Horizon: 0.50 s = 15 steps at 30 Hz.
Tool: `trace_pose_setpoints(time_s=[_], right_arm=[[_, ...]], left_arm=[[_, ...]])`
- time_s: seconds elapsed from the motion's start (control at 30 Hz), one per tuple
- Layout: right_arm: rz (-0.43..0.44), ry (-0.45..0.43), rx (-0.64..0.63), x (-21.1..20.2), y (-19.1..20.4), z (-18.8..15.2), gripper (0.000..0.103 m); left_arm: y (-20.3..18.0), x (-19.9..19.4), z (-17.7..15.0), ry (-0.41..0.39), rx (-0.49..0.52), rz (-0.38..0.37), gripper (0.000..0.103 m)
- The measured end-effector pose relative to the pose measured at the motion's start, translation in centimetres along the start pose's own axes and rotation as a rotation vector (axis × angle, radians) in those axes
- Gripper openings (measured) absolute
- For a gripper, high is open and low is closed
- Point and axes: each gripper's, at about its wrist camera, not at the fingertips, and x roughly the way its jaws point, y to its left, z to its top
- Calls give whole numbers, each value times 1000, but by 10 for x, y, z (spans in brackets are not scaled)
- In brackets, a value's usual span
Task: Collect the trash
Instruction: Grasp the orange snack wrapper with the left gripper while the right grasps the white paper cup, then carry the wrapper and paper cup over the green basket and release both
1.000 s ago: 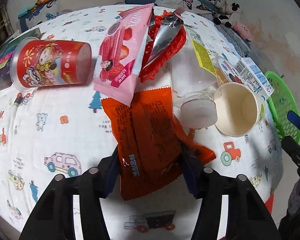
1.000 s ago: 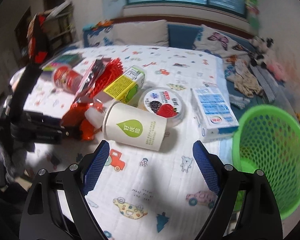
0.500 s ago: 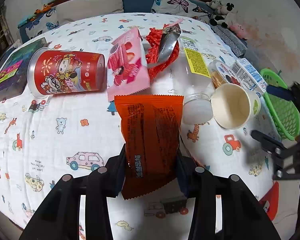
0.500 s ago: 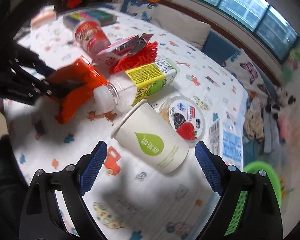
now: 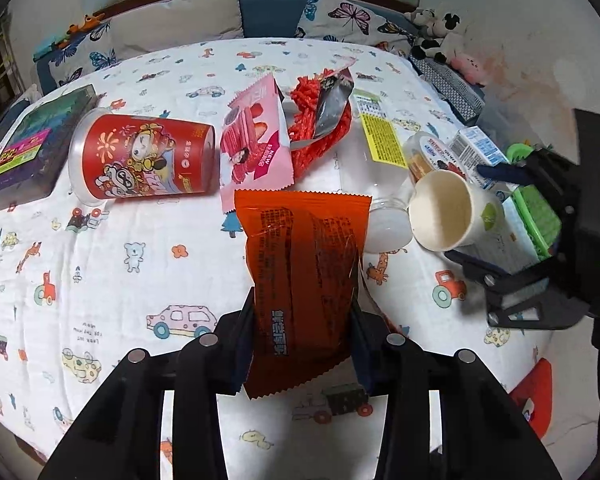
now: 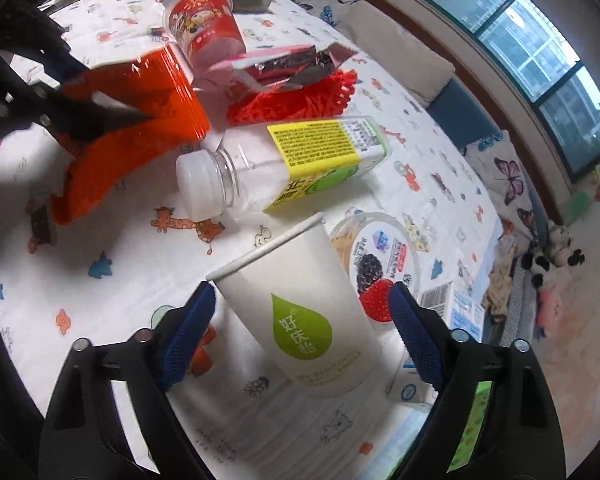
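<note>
From the left wrist view, the left tongs [image 5: 302,340] are clamped on an orange snack wrapper [image 5: 300,276], lifted clear of the cartoon-print bedsheet [image 5: 100,272] with its far end sticking up. On the bed beyond lie a red cup on its side [image 5: 140,156] at the left, a pink wrapper [image 5: 256,152] and red mesh [image 5: 312,136] in the middle, then a clear bottle [image 5: 380,168] and a paper cup [image 5: 448,212] to the right; the green basket [image 5: 536,212] sits at the far right edge, mostly hidden by the other tool. From the right wrist view, the right tongs [image 6: 300,316] stand apart, straddling the paper cup [image 6: 300,320] without visibly touching it; a berry yogurt tub [image 6: 376,260] and a blue-and-white carton [image 6: 456,308] lie just right of it. By my reading the collection is early: one wrapper is in hand, nothing is seen in the basket, and at least seven pieces remain on the bed.
</note>
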Motion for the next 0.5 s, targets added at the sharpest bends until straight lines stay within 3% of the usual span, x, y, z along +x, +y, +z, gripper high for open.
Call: trace_pose_setpoints(time_s=[0.07, 0.2, 0.5], right_arm=[[1, -1, 14, 0, -1, 0, 70], [16, -39, 70, -10, -4, -3, 69], [85, -124, 379, -42, -29, -22, 68]], left_arm=[[1, -4, -1, -5, 1, 0, 39], [1, -10, -3, -11, 6, -7, 39], [-9, -33, -5, -45, 37, -53, 39]])
